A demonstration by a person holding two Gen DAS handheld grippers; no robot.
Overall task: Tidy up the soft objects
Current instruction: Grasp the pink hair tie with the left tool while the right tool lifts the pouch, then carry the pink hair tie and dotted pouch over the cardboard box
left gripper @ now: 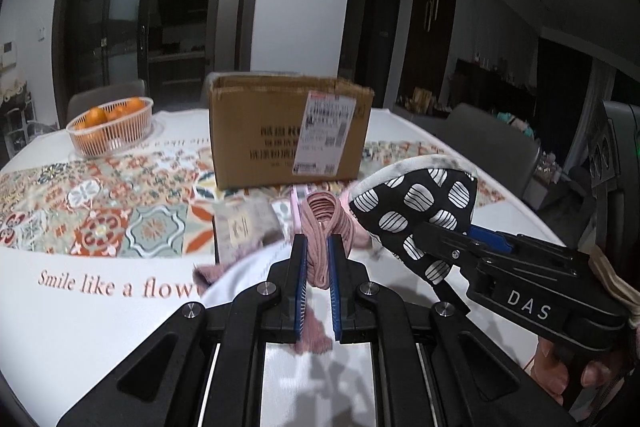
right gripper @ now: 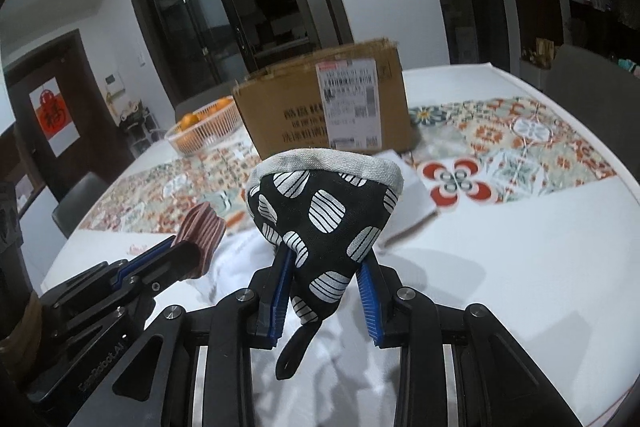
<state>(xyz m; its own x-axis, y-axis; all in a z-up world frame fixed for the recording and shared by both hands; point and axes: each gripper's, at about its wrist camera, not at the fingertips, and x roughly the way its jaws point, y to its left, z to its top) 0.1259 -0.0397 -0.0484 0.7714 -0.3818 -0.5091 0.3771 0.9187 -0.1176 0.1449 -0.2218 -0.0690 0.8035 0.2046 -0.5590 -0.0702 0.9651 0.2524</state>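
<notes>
A white table [left gripper: 80,327] is carrying a tiled runner [left gripper: 100,211], with a cardboard box [left gripper: 288,131] sitting on it straight ahead of the tongs. A basket of oranges [left gripper: 110,125] is standing far left; white cloth [right gripper: 248,259] is lying crumpled just below them.

Two close wrist views — shared cardboard box [left gripper: 290,131]
</notes>
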